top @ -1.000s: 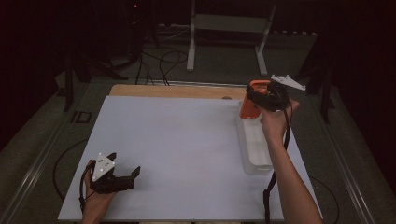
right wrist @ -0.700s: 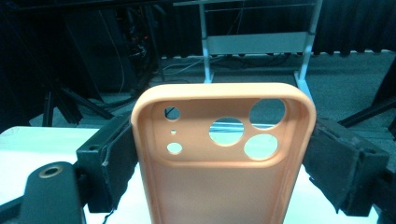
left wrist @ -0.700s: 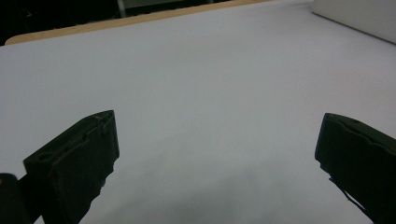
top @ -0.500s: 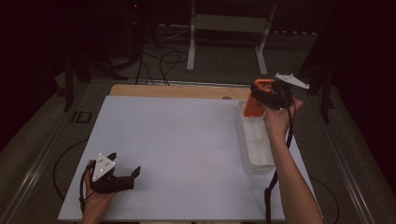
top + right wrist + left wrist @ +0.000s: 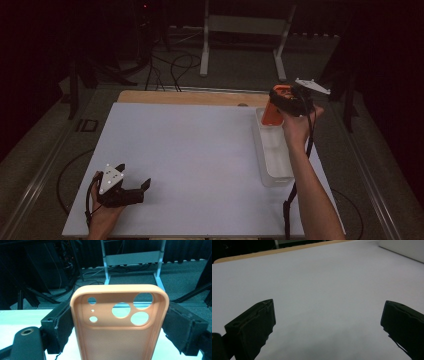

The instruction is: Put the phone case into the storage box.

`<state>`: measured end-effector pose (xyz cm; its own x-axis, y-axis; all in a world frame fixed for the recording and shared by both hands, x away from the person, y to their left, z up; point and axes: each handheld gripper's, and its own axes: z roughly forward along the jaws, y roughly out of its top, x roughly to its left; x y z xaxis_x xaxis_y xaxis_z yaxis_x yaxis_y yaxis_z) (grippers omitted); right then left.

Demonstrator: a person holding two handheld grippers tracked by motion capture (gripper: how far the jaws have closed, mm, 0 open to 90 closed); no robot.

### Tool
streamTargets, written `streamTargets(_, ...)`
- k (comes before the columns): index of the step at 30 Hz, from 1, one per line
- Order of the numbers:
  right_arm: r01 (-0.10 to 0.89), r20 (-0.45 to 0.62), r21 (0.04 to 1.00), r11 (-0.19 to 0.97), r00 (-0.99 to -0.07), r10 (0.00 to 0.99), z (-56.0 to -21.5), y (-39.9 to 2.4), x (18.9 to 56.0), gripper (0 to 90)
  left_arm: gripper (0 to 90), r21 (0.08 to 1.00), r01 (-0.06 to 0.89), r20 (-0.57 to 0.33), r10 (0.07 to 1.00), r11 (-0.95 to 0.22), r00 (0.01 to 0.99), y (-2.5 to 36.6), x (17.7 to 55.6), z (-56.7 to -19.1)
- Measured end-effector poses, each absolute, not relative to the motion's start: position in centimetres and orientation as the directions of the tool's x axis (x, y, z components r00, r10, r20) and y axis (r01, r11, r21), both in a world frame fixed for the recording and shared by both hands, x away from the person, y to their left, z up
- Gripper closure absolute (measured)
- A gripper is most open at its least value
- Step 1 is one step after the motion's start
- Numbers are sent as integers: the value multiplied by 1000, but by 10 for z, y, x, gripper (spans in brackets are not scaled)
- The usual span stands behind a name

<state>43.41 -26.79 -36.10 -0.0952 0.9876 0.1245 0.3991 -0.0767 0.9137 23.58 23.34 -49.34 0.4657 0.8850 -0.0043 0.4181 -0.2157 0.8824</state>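
An orange phone case [image 5: 119, 325] with round camera cut-outs stands upright between the jaws of my right gripper [image 5: 119, 327], which is shut on its two long sides. In the high view that right gripper [image 5: 280, 102] holds the phone case [image 5: 272, 114] lifted above the far end of a clear plastic bin [image 5: 274, 172] at the table's right side. My left gripper [image 5: 140, 189] rests low on the white table top [image 5: 190, 150] near the front left corner, jaws wide apart, with only bare white surface between its fingers [image 5: 252, 327].
A wooden strip [image 5: 185, 96] runs along the table's far edge. Beyond it on the dark floor stand a white metal frame [image 5: 245, 30] and several cables [image 5: 165, 60]. The clear bin's corner [image 5: 404, 250] appears at the upper right of the left gripper view.
My right gripper has lifted the phone case a little higher and farther back over the bin's far end. The left gripper has stayed put.
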Motion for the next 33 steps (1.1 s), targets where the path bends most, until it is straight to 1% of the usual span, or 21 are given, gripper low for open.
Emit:
streamTargets(21,429,135,898,-95,-64,989,-374,-268,449,162,5,883,417,-4,885,-216,466,233,236,-493)
streamTargets(33,456,119,887,-80,-57,991,-385,-263,458,162,5,886,413,-6,886,-211,464,235,235,-492)
